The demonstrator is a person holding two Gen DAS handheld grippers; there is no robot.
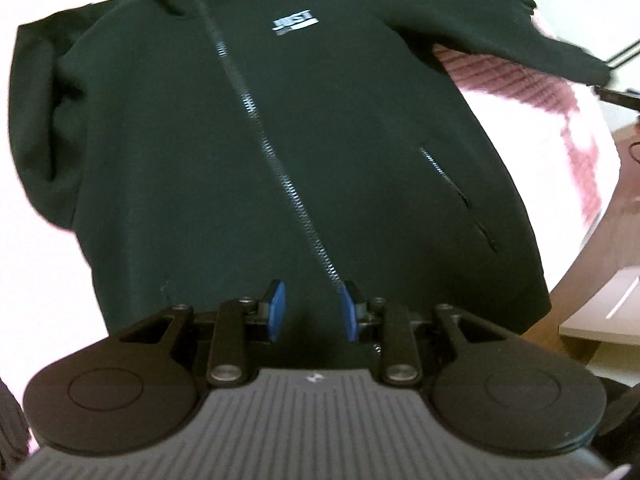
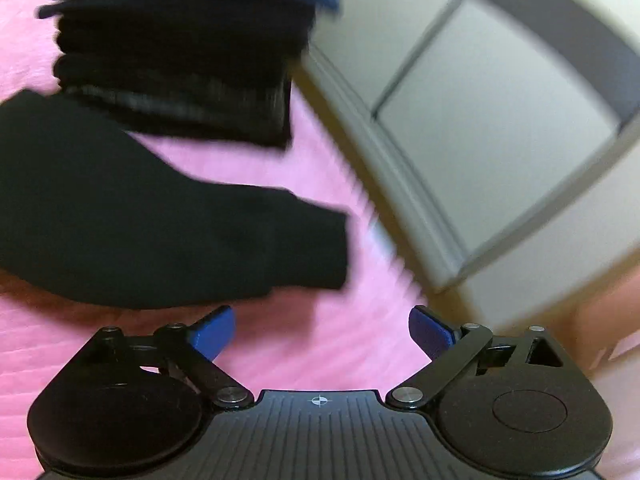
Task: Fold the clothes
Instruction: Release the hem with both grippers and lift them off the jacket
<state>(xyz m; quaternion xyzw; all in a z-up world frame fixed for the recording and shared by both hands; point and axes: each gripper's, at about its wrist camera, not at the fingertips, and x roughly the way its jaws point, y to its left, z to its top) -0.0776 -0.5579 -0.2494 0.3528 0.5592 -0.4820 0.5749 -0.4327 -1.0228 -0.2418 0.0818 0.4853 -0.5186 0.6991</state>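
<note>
A black zip-up jacket (image 1: 256, 128) lies flat, front up, on a pink bedspread (image 1: 576, 148), with a white chest logo (image 1: 295, 25) and its zipper (image 1: 276, 160) closed. My left gripper (image 1: 314, 306) hovers open over the jacket's hem, close to the zipper's lower end, holding nothing. In the right wrist view, the jacket's sleeve (image 2: 168, 232) stretches rightward with its cuff (image 2: 320, 248) just beyond my right gripper (image 2: 322, 332), which is open wide and empty above the pink bedspread (image 2: 312, 360).
A stack of dark folded clothes (image 2: 180, 52) sits beyond the sleeve. A grey panelled wall or cabinet (image 2: 480, 120) stands right of the bed. Brown floor (image 1: 592, 248) and a pale board (image 1: 604, 316) lie past the bed's right edge.
</note>
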